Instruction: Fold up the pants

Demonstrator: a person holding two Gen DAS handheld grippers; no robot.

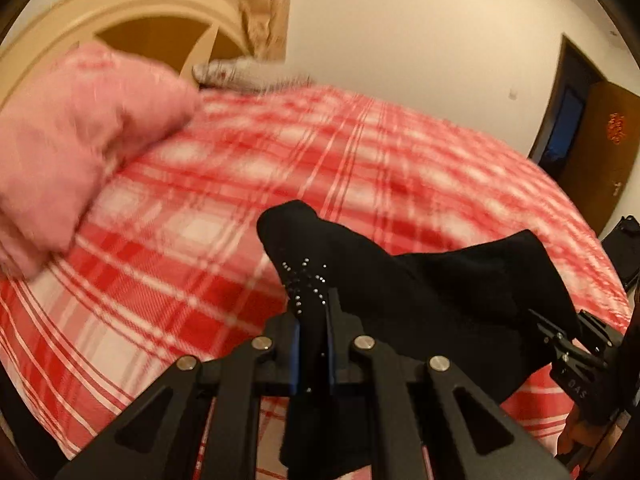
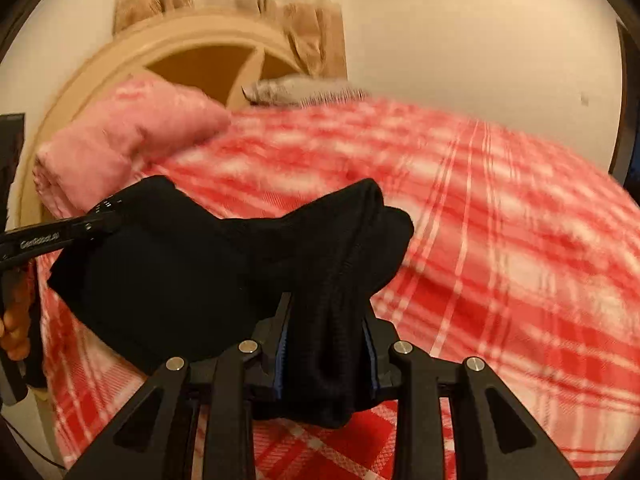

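Note:
Black pants (image 1: 420,300) hang stretched between both grippers above a bed with a red and white plaid cover (image 1: 280,152). My left gripper (image 1: 312,312) is shut on one corner of the pants, where small silver studs show. In the right wrist view, my right gripper (image 2: 326,320) is shut on a thick bunched fold of the pants (image 2: 200,272). The right gripper (image 1: 560,336) also shows at the right edge of the left wrist view, clamped on the cloth. The left gripper (image 2: 108,220) shows at the left of the right wrist view, pinching the pants.
A folded pink blanket (image 1: 80,140) lies at the head of the bed by a curved beige headboard (image 1: 160,4). A grey pillow (image 1: 248,74) sits behind it. A dark wooden door (image 1: 592,152) stands at the right. A person's hand (image 2: 16,320) holds the left gripper's handle.

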